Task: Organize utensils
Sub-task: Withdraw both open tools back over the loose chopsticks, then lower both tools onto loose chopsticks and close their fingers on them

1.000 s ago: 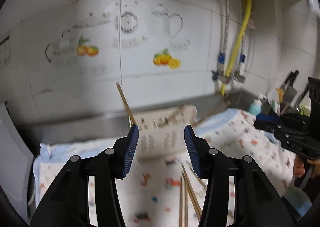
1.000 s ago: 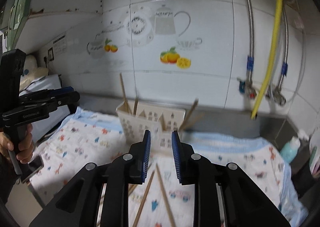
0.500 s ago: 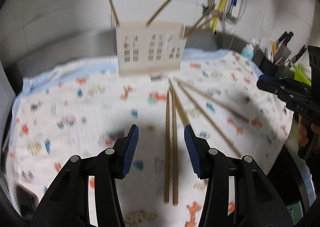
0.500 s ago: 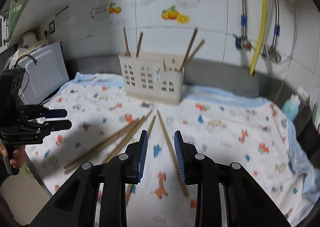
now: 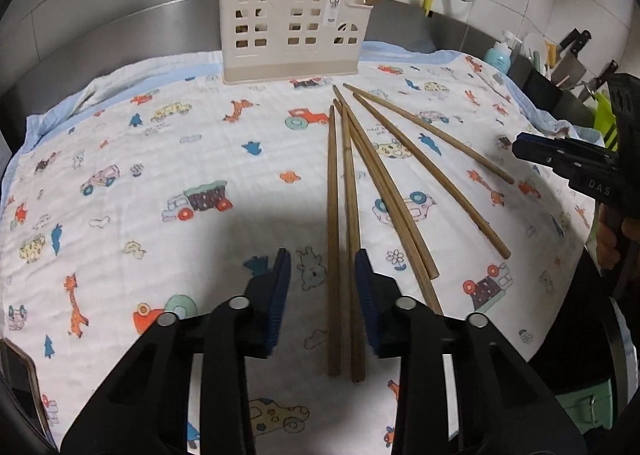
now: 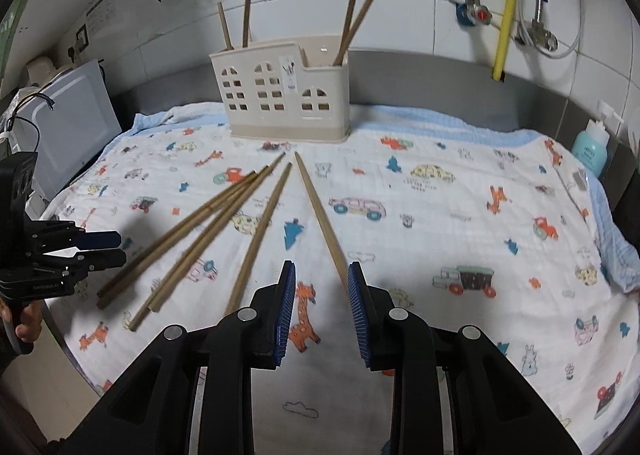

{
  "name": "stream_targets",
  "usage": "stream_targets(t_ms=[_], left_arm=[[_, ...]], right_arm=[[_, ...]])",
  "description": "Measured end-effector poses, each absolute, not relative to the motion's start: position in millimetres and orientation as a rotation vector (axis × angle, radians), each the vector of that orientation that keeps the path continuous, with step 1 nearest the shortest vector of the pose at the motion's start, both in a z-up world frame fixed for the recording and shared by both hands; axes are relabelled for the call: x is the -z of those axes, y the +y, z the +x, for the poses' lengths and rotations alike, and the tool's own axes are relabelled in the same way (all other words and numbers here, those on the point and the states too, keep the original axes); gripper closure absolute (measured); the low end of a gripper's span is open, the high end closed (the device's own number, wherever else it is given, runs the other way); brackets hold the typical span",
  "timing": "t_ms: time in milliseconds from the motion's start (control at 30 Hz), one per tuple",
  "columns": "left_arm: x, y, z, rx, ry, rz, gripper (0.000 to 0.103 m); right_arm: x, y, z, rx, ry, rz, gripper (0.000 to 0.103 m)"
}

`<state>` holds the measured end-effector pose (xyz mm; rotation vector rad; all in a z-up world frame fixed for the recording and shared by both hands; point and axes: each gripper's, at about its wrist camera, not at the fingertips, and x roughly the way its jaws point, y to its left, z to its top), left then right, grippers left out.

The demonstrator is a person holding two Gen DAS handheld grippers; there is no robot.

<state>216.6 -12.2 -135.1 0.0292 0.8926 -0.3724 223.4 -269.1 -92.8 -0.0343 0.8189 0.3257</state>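
Several brown chopsticks [image 5: 384, 175] lie fanned out on the patterned cloth [image 5: 140, 159] in front of a cream utensil holder [image 5: 292, 39], which has a few chopsticks standing in it. My left gripper [image 5: 322, 255] hovers low over the two leftmost chopsticks [image 5: 340, 215]. Its jaws are closing with both sticks in the gap, and the pads are not pressing on them. My right gripper [image 6: 321, 265] stands narrowly open over the cloth. The rightmost chopstick [image 6: 318, 203] ends at its right finger [image 6: 358, 295]. Each gripper also shows in the other view: the right gripper [image 5: 520, 147], the left gripper [image 6: 118, 247].
A steel counter rim [image 6: 440, 67] runs behind the holder [image 6: 284, 99], with taps and a yellow hose [image 6: 504, 3] on the tiled wall. A blue bottle [image 6: 590, 147] and knives [image 5: 572, 55] stand at the right. A white appliance [image 6: 68, 123] is at the left.
Both grippers have come down and tipped from facing the wall to looking at the cloth and chopsticks. The left jaws have narrowed around two chopsticks.
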Motion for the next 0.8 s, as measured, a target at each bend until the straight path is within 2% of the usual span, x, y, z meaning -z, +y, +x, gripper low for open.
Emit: stream_targets(t_ms=[100,167,400,800], left_arm=[[138.5,-12.6,218.1,0.375,0.902,0.027,0.078],[139.6,-13.4,218.7,0.383,0.905,0.028,0.083],[145.6,-20.4,220.7,0.383,0.915,0.060,0.084],[148.1,-22.4,228.1,0.375,0.945,0.092,0.087]], right_arm=[[97.7,-271.4,225.0,-0.321,0.830,-0.028,0.078],[100.5,-272.7,226.8,-0.321,0.836,-0.021,0.079],[107.5,-273.7,231.7,-0.321,0.856,-0.020,0.085],[118.3,-274.6,240.3,-0.318,0.883,-0.045,0.086]])
